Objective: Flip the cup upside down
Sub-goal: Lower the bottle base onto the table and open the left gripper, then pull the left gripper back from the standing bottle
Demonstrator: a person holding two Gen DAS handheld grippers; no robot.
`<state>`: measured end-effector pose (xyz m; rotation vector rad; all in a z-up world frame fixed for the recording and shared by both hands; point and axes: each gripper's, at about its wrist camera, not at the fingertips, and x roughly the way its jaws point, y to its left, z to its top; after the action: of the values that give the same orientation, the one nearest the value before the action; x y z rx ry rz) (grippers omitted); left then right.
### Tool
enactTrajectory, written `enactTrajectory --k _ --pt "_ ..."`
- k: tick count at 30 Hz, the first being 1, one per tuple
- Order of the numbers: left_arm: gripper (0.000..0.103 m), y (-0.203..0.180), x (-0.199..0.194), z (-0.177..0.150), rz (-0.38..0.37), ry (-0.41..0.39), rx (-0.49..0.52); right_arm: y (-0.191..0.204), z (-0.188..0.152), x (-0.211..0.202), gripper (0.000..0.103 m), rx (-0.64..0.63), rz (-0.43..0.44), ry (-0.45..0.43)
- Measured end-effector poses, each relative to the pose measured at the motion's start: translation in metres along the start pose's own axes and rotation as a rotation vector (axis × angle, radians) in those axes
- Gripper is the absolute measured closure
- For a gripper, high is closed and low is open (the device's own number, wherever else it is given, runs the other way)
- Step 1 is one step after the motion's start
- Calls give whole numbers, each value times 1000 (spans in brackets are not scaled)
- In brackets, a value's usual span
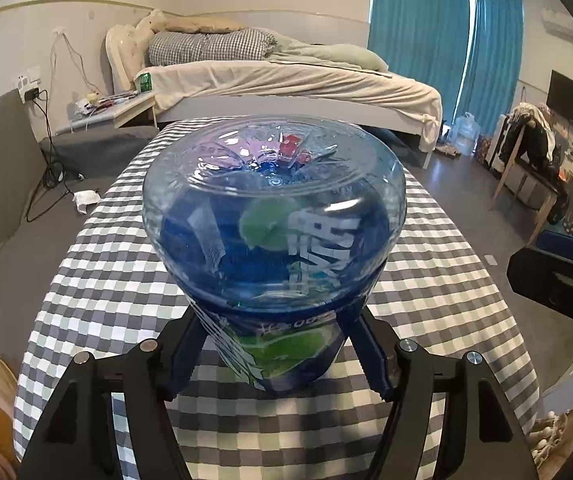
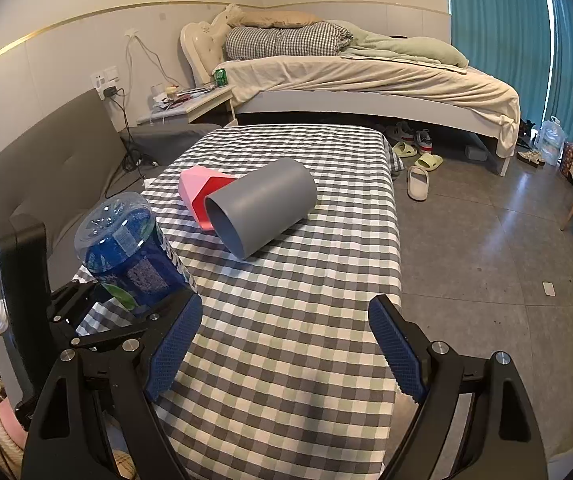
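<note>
A clear blue plastic cup (image 1: 274, 216) with a green and white label fills the left wrist view. My left gripper (image 1: 276, 344) is shut on its lower wall, and its closed base faces up and away from the camera. The right wrist view shows that cup (image 2: 126, 248) tilted, in the left gripper (image 2: 126, 312), over the left edge of the checked table (image 2: 306, 280). A grey cup (image 2: 262, 208) lies on its side mid-table, mouth toward me, touching a pink cup (image 2: 198, 196) lying behind it. My right gripper (image 2: 286, 344) hangs open over the near table with nothing between its fingers.
A grey sofa (image 2: 46, 160) runs along the table's left side. Behind the table stands a bed (image 2: 366, 80) with a nightstand (image 2: 190, 108) beside it. Slippers (image 2: 418, 184) lie on the tiled floor to the right, and a wooden chair (image 1: 526, 168) stands further right.
</note>
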<state>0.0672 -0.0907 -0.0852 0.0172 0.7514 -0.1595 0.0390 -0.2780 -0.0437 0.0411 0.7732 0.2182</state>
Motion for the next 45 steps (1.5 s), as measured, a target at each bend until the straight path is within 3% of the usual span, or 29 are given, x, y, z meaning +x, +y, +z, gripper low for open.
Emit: enactTrajectory --k 2,11,27,29,32,33,37,45 --pt "24 -2 -3 0 3 -2 9 -1 0 0 18 6 1 0" --pt "24 4 -30 -4 24 -19 3 -1 -3 -17 18 15 1 -40" --pt "21 40 -116 4 43 -161 -19 28 -24 -65 18 -31 -24 -111" --pt "10 42 -121 0 51 -166 -21 34 -27 -66 18 -44 -24 -113" --pt "5 46 -124 -5 67 -171 -30 43 -30 -65 15 -58 -25 -117" --pt "4 48 -123 -7 72 -170 -37 44 -30 -64 9 -59 -30 -119" --pt "4 53 -120 -10 97 -163 -42 49 -31 -56 1 -52 -19 -117" --pt "4 63 -114 -11 122 -150 -64 48 -31 -45 0 -33 -35 -99"
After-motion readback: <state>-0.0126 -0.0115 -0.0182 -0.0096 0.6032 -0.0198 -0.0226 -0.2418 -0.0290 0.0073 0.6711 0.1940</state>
